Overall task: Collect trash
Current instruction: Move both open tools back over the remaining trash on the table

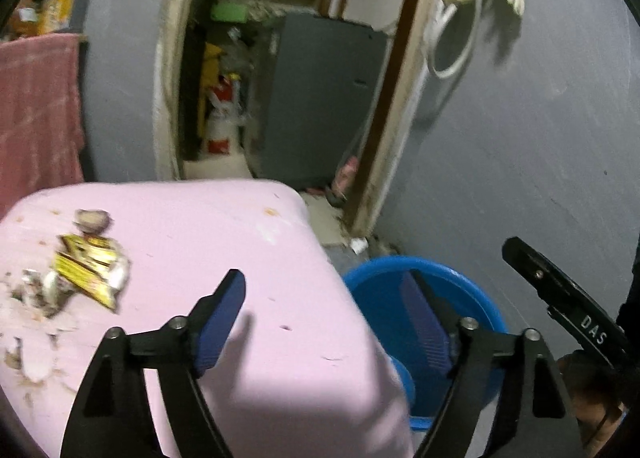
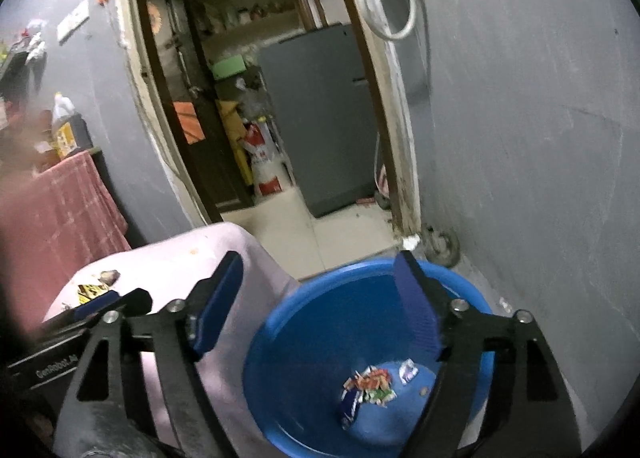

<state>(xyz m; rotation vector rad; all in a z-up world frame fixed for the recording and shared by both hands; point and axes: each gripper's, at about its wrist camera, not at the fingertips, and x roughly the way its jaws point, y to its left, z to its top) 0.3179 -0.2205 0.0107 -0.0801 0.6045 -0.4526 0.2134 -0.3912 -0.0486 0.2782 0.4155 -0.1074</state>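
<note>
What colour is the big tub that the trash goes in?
The tub is bright blue. It shows best in the right wrist view, with a few torn wrappers lying at the bottom.

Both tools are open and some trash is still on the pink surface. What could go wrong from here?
1. The small crumbs and peels around the yellow wrapper look too fine to pinch; a grab may scatter them.
2. The blue tub stands lower, beside the pink surface; trash released early could fall on the floor.
3. The left tool and right tool work close together and might collide.
</note>
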